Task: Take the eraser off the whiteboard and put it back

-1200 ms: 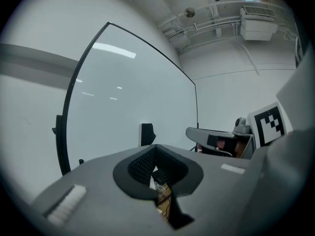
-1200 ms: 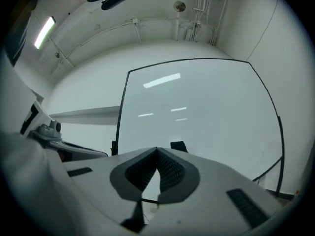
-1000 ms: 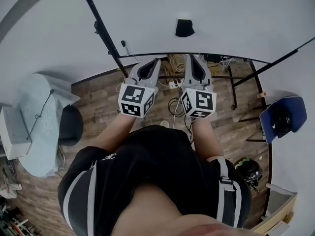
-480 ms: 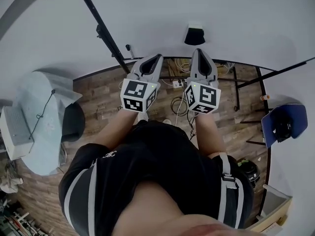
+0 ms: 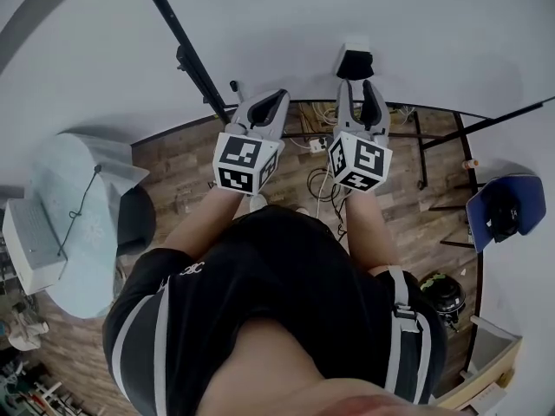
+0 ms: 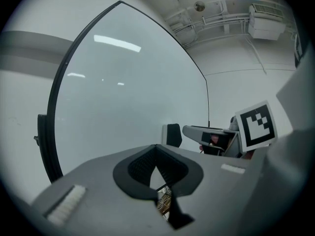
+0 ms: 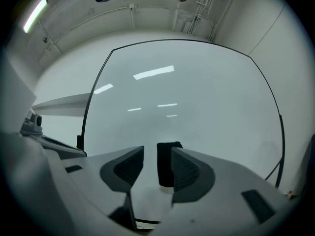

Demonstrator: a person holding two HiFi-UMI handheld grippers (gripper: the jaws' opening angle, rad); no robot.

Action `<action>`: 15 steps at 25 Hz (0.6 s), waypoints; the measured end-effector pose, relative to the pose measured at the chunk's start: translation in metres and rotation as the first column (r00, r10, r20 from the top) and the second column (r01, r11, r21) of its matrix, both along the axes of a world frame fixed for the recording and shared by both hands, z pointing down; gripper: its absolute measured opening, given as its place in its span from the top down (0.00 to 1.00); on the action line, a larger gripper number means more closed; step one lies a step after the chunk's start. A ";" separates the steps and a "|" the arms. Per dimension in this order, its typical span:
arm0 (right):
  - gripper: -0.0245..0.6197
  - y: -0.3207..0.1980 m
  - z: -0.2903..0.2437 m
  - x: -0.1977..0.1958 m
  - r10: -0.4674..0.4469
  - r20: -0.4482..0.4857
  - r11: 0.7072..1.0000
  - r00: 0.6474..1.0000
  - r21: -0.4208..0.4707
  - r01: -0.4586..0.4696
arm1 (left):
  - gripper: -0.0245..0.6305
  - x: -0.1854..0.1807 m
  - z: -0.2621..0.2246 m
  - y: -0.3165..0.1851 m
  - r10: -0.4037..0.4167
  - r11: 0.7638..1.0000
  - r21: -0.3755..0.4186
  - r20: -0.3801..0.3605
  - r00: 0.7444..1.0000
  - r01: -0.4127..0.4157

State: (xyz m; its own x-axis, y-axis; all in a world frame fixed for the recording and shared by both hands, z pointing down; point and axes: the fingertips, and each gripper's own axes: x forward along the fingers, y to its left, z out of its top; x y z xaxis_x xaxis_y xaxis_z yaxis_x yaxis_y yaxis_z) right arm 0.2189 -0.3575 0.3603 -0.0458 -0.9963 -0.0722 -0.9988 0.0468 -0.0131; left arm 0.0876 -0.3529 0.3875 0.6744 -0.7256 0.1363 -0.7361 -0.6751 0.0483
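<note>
Find the eraser (image 5: 355,61) stuck flat on the whiteboard (image 5: 260,24), straight beyond the right gripper (image 5: 362,87) and just past its tips; seen along that gripper, framed in the gap but nearer the right-hand jaw, standing with its long axis upright; no pad contact to be seen yet. Read the right gripper as parting its jaws at this moment, spread either side of the eraser's narrow width, nothing pinched. Read the left gripper (image 5: 270,99) as pressed together and empty, lying to the left of the eraser and off its line; plainly the worse placed of the two. Judging from this: carry the right gripper farther toward the board, shade slightly right to centre, then close across the short sides.
</note>
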 end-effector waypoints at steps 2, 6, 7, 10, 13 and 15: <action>0.67 -0.006 0.004 -0.001 -0.003 0.001 1.000 1.000 -0.027 0.003 | 0.95 -0.002 0.002 0.000 0.004 1.000 -0.011 -0.007 1.000 -0.004; 0.65 -0.021 0.007 0.001 0.015 -0.021 0.998 1.000 -0.057 -0.016 | 0.95 -0.008 0.004 -0.004 0.000 1.000 -0.019 -0.010 1.000 0.000; 0.63 -0.025 0.008 0.003 0.023 -0.024 0.998 0.999 -0.063 -0.024 | 0.95 -0.009 0.004 -0.006 -0.003 1.000 -0.021 -0.011 1.000 0.003; 0.60 -0.037 0.011 0.008 0.051 -0.034 0.995 0.998 -0.082 -0.054 | 0.95 -0.014 0.004 -0.008 -0.013 1.000 -0.024 -0.014 1.000 0.012; 0.58 -0.047 0.013 0.012 0.055 -0.038 0.993 0.998 -0.102 -0.059 | 0.95 -0.017 0.003 -0.010 -0.021 0.999 -0.028 -0.021 1.000 0.021; 0.57 -0.053 0.014 0.013 0.056 -0.034 0.992 0.998 -0.110 -0.059 | 0.95 -0.019 0.003 -0.010 -0.029 0.999 -0.027 -0.020 0.999 0.029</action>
